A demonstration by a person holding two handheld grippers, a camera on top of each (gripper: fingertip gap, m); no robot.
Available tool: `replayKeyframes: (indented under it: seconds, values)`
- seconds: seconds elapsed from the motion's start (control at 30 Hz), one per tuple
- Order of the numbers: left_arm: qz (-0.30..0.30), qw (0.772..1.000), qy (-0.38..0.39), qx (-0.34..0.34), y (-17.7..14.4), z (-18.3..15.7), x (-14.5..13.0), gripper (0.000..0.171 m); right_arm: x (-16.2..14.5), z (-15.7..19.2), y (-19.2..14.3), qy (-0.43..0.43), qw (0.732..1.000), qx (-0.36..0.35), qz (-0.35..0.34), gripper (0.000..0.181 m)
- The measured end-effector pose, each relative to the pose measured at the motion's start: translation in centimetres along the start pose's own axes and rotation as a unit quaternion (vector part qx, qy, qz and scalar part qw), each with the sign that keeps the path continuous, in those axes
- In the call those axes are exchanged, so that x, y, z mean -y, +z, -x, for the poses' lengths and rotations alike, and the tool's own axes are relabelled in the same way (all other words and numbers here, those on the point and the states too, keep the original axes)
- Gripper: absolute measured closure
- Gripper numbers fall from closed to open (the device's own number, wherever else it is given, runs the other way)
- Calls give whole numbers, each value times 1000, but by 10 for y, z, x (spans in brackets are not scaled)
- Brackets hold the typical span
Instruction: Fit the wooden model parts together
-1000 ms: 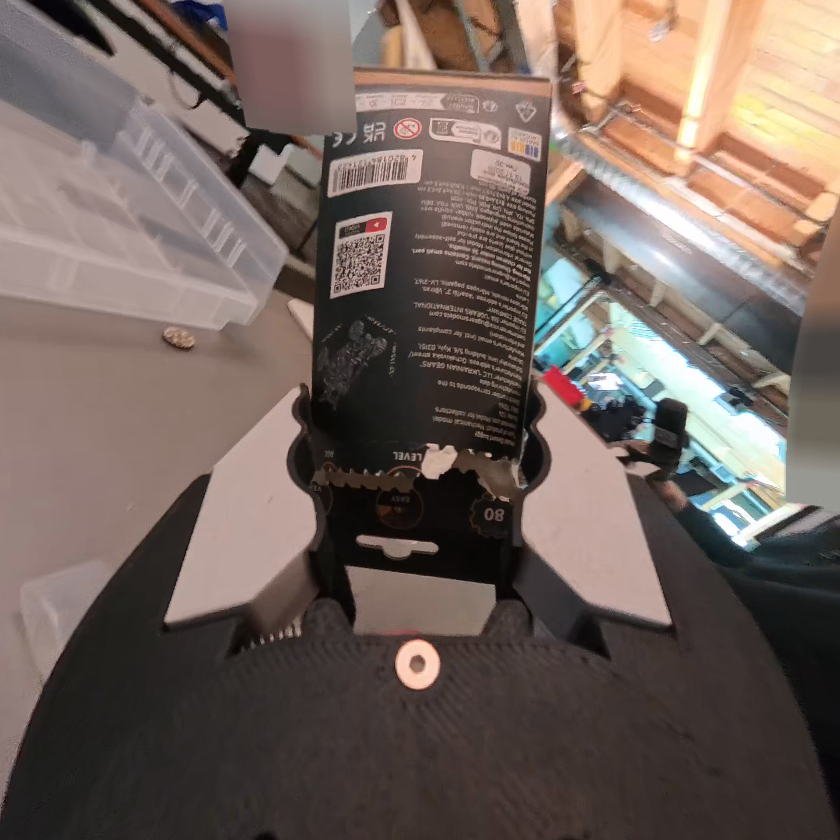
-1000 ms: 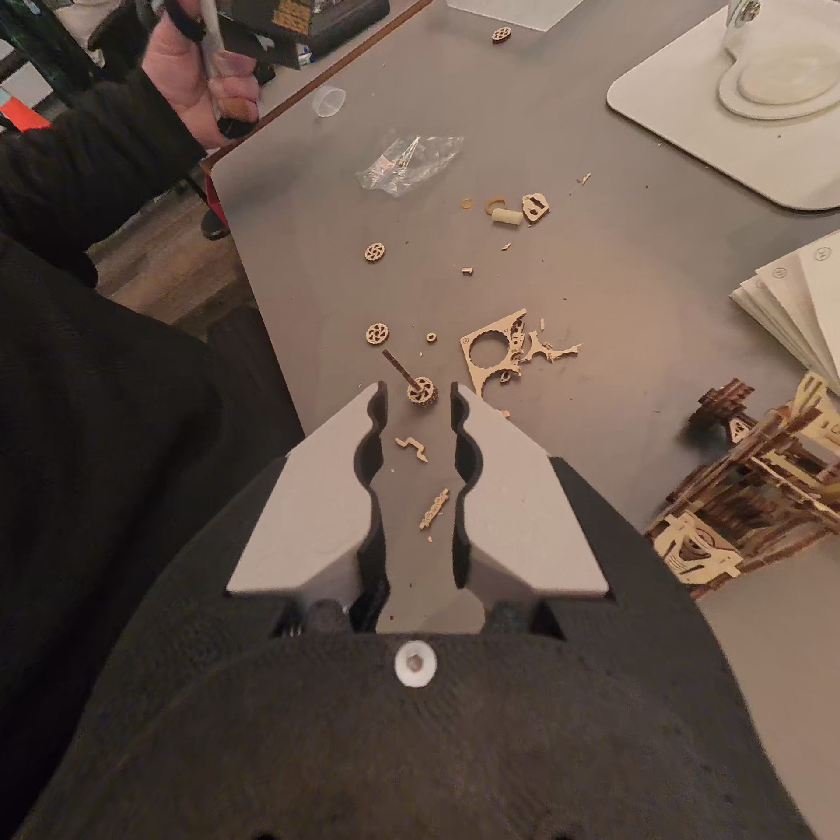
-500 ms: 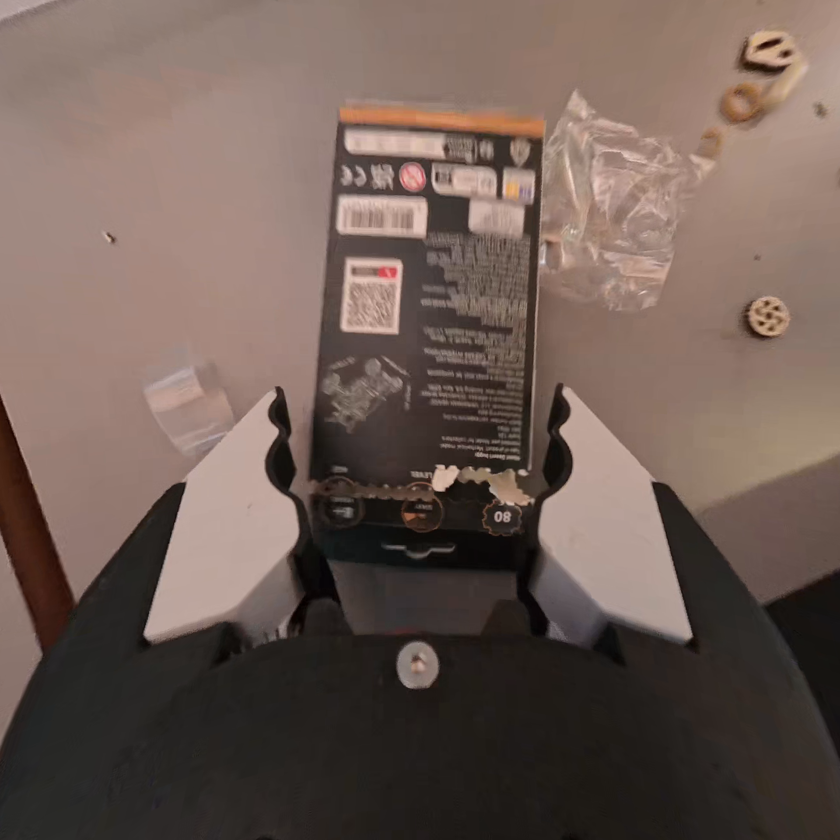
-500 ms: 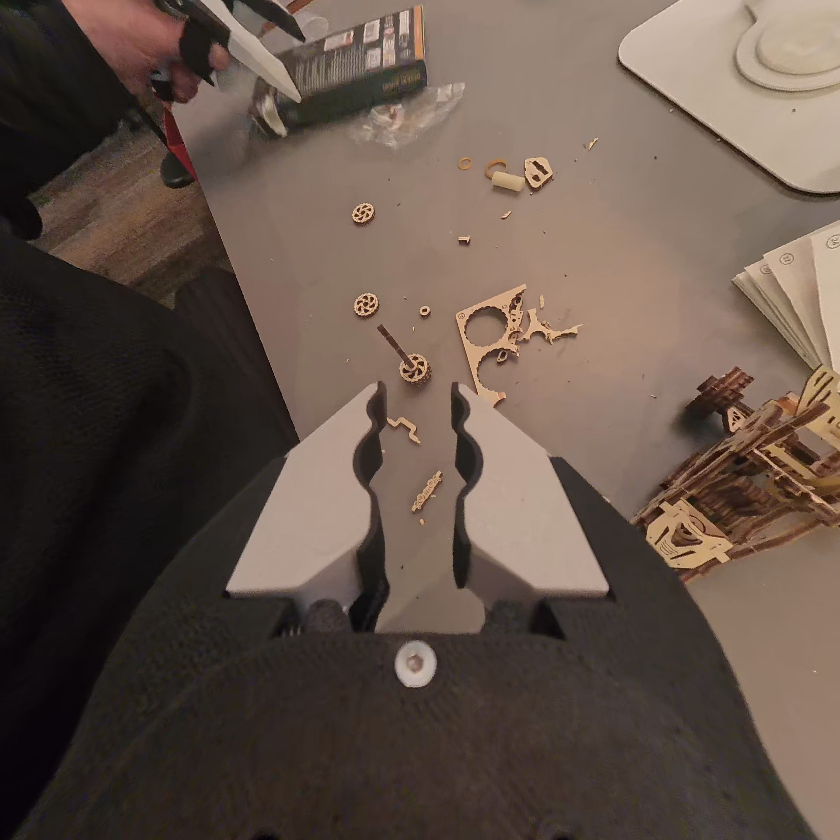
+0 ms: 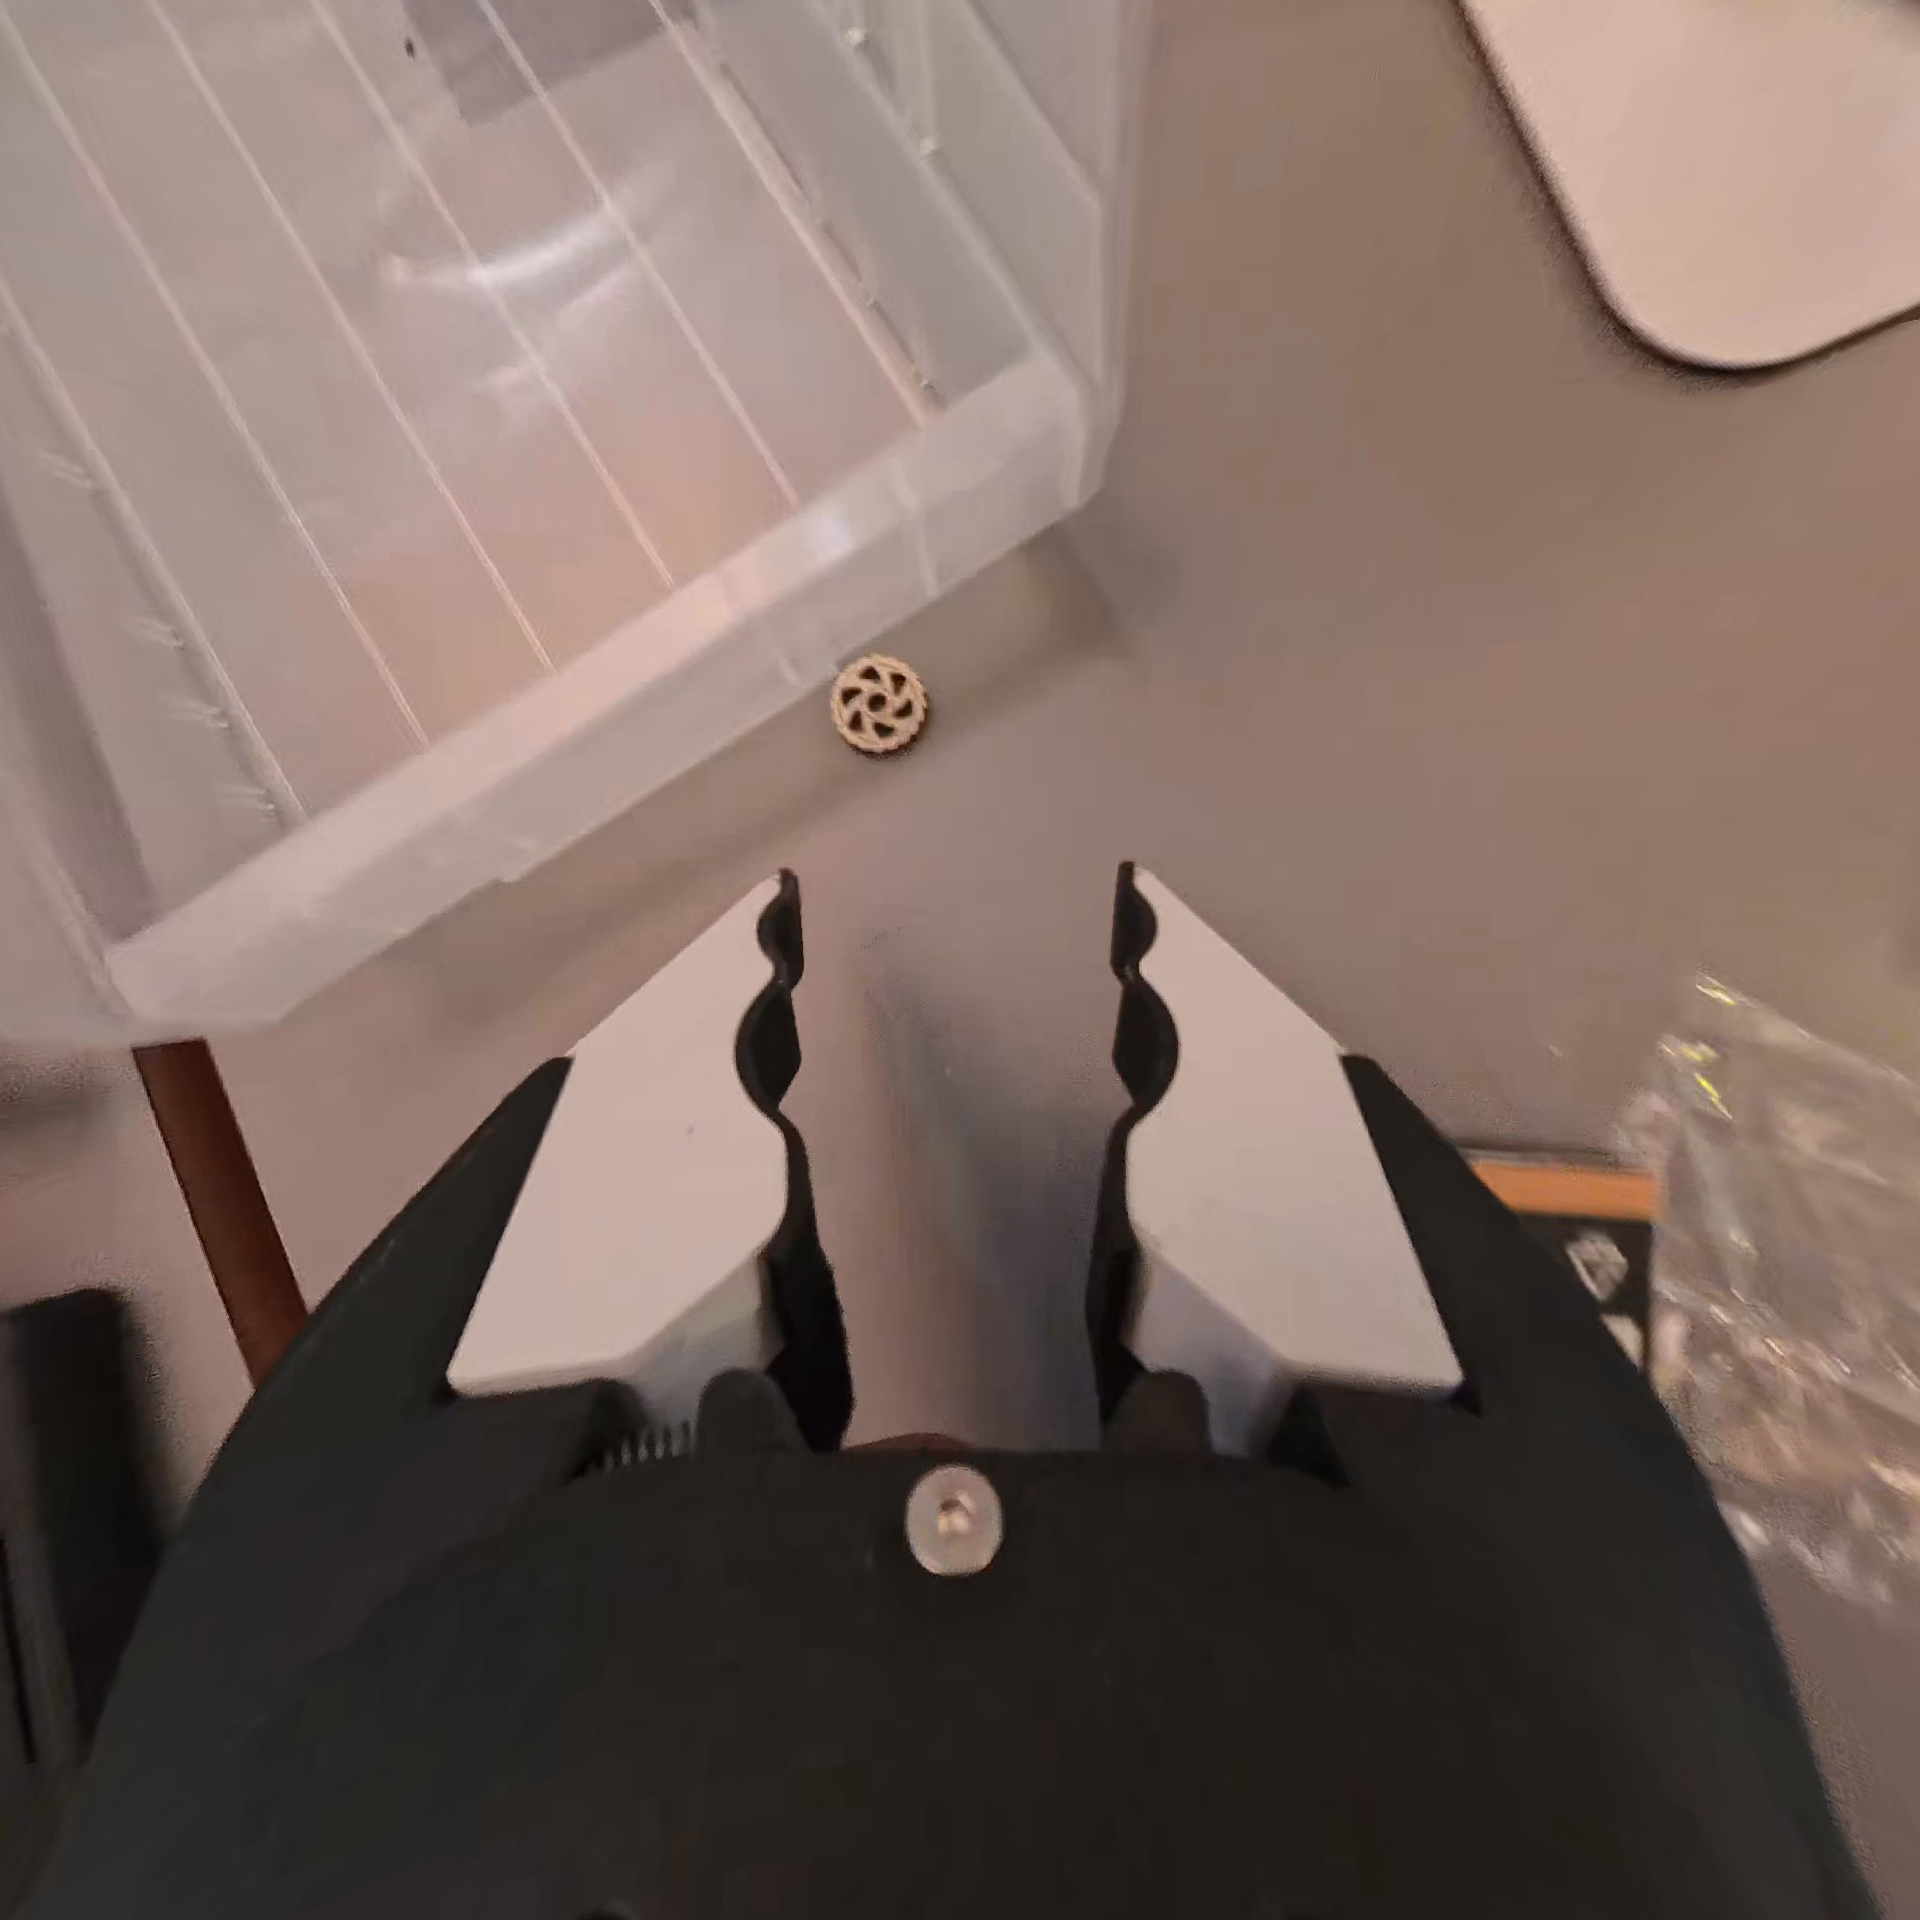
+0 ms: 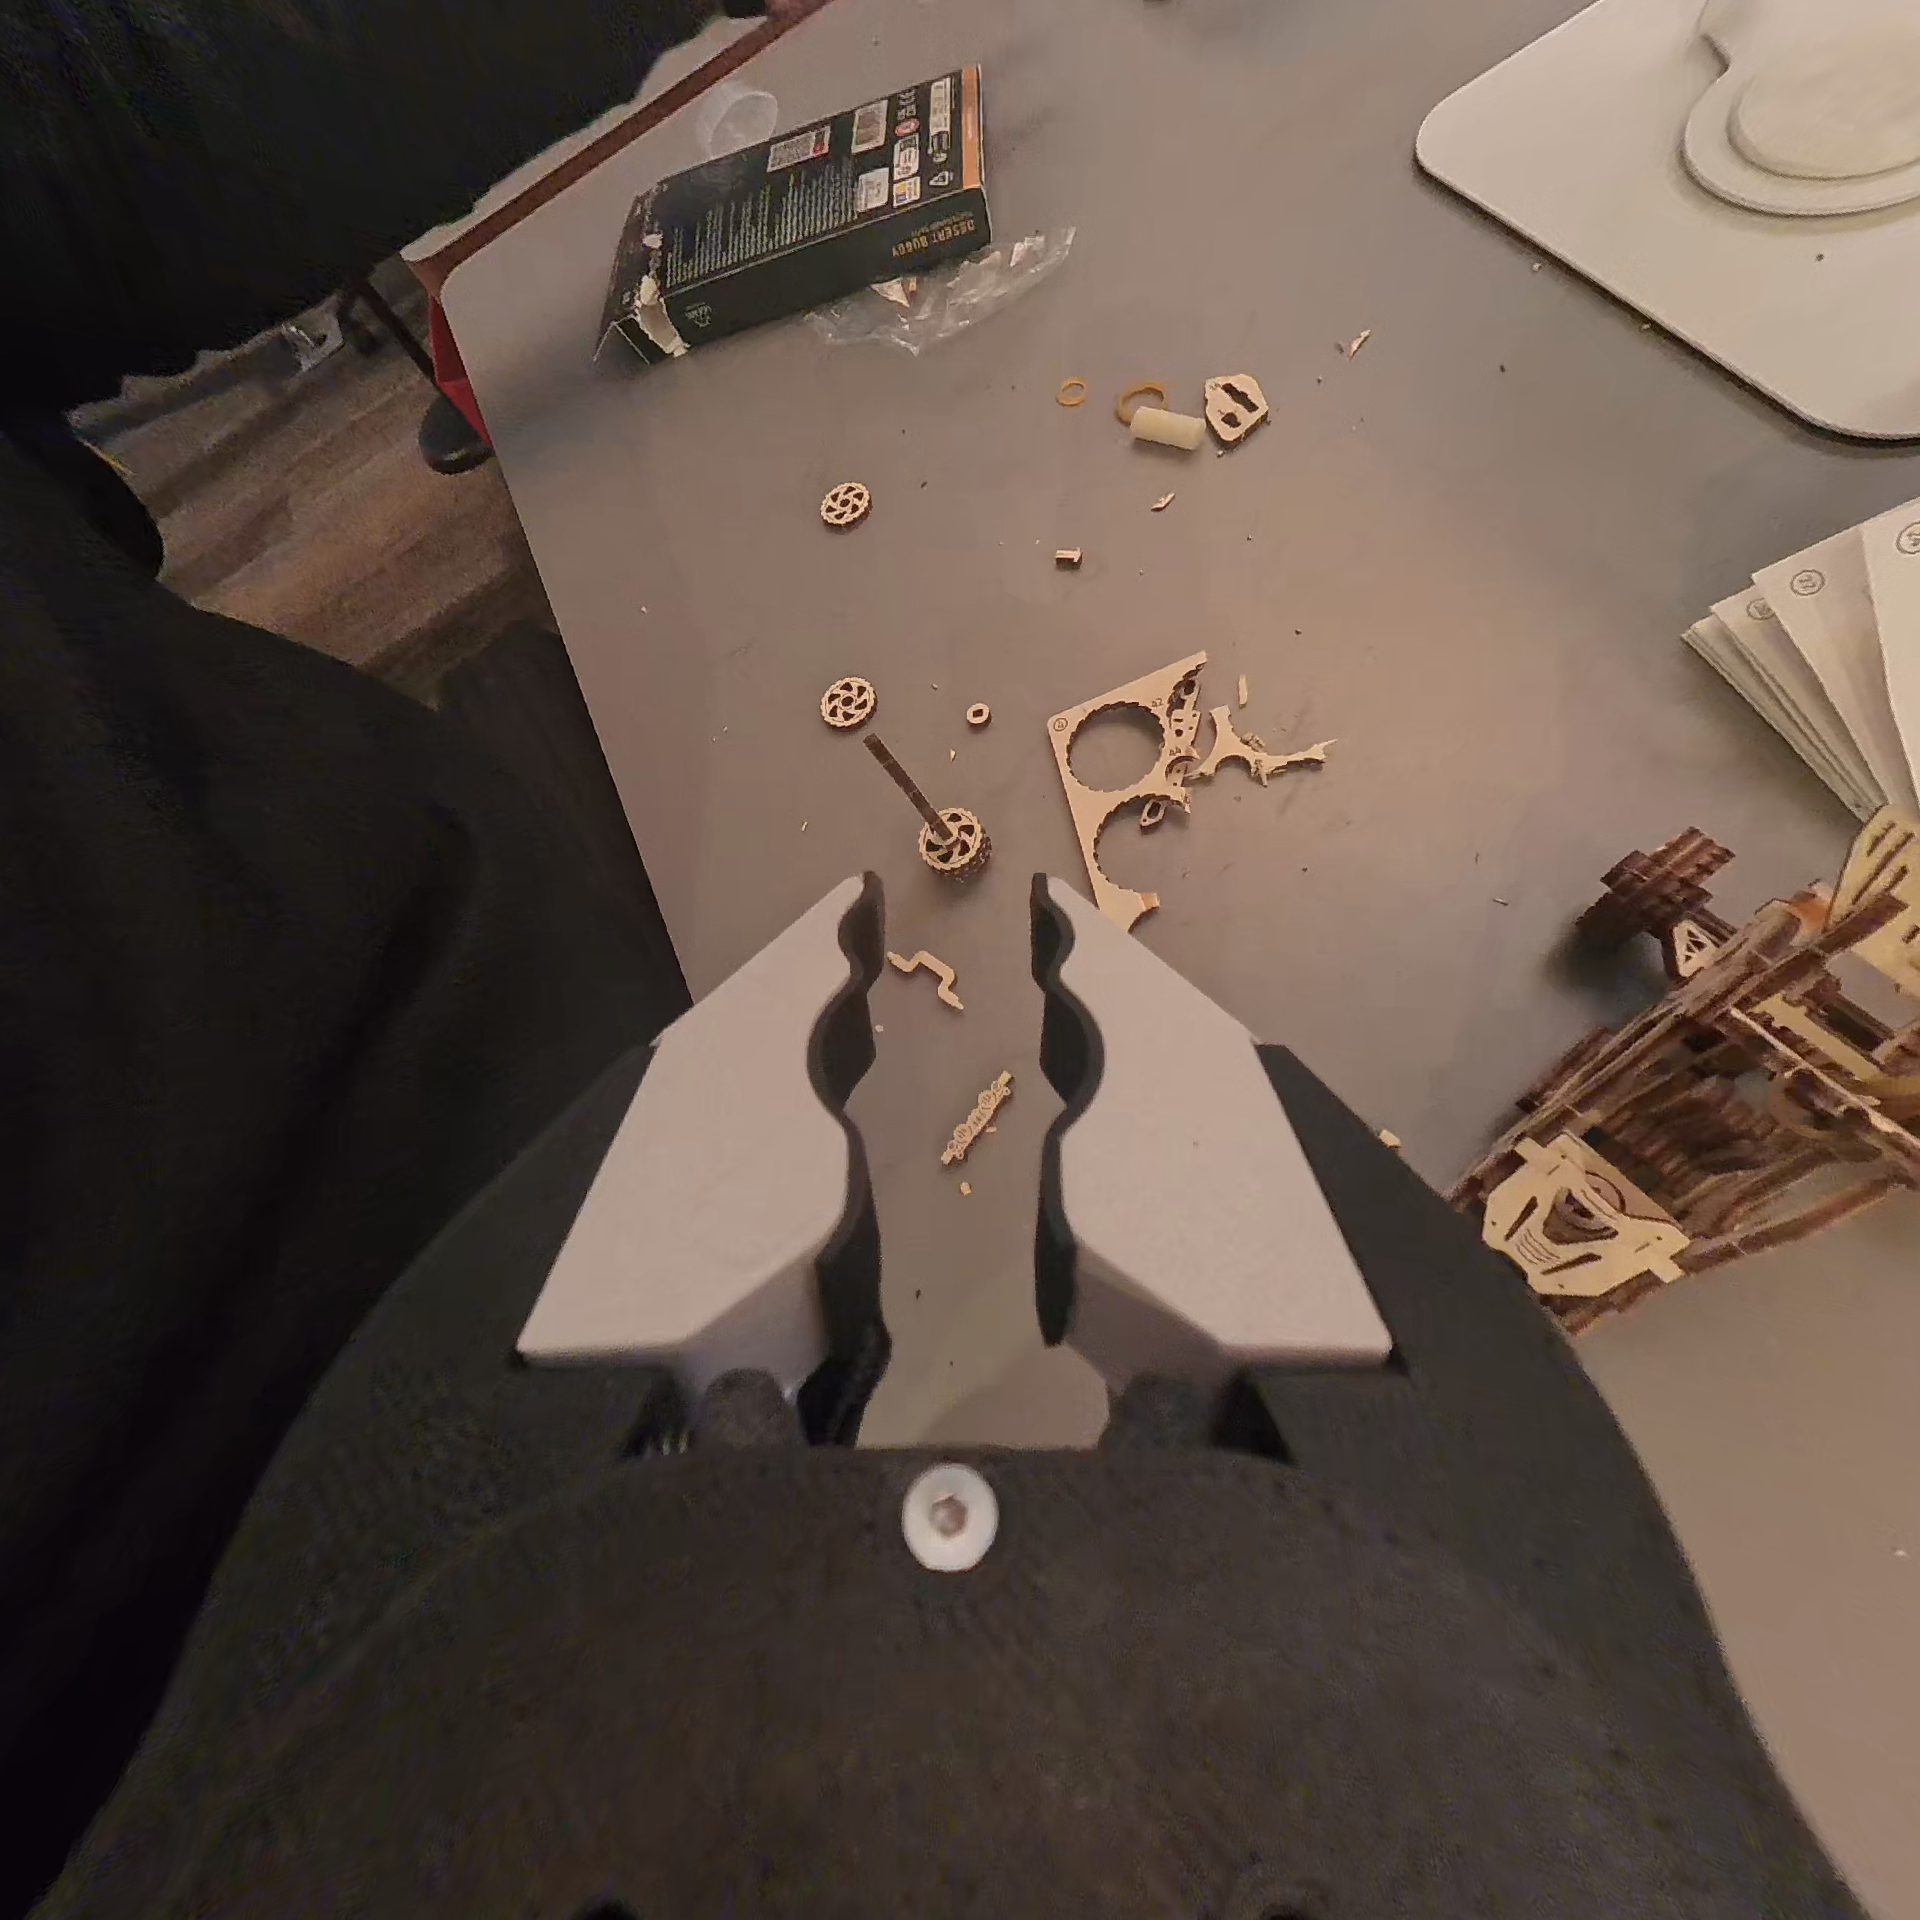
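My left gripper [image 5: 954,878] is open and empty above the grey table. A small wooden wheel [image 5: 883,708] lies just ahead of it, by the edge of a clear plastic box [image 5: 582,644]. My right gripper [image 6: 954,883] is open and empty. Just beyond its tips lies a wooden wheel on a dark axle [image 6: 951,844]. Two loose wheels [image 6: 847,703] [image 6: 844,506] lie farther left. A cut-out wooden sheet [image 6: 1117,790] lies to the right. The part-built wooden model [image 6: 1704,1091] stands at the right edge. Small wooden bits [image 6: 925,977] [image 6: 977,1117] lie between my right fingers.
The black model box [image 6: 800,218] lies flat at the table's far left, beside a crumpled clear bag [image 6: 935,296], which also shows in the left wrist view [image 5: 1787,1299]. A white mat [image 6: 1662,187] lies at back right. Stacked paper sheets [image 6: 1829,665] lie right. A person's dark sleeve [image 6: 260,935] fills the left. Spacing between my two grippers at the tips: around 50 cm. The small wooden wheel [image 5: 883,708] lies some 5 cm from my left tips, 50 cm from my right tips.
My left gripper has let go of the black box, which now lies on the table, and has swung over toward the clear plastic box. My right gripper has held nearly still.
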State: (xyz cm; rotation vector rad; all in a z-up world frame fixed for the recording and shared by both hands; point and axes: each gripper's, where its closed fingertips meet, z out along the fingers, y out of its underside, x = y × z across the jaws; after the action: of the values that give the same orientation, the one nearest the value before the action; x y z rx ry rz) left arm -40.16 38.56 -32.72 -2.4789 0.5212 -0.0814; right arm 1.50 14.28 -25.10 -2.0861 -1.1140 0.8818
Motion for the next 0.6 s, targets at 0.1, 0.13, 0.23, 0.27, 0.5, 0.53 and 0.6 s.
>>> replayKeyframes:
  seconds: [0.1,0.13,0.23,0.27,0.5,0.53,0.6]
  values:
    - [19,1000,-2,23,22,10,7,112,-1,-1,-1,4,1000,3,-3,155]
    - [18,1000,-8,18,27,9,10,114,-1,-1,0,5,1000,6,-5,155]
    - [28,999,-15,27,40,14,13,122,-3,-3,1,9,1000,13,-5,155]
    - [19,999,-17,30,41,17,16,128,-3,-4,1,10,1000,14,-6,155]
    - [-2,1000,-14,15,49,9,22,155,-5,-9,0,22,999,19,-12,156]
    - [-4,1000,-13,13,49,8,22,155,-6,-10,0,23,1000,18,-12,156]
    - [-5,1000,-9,1,47,2,20,155,-6,-11,1,24,1000,16,-10,156]
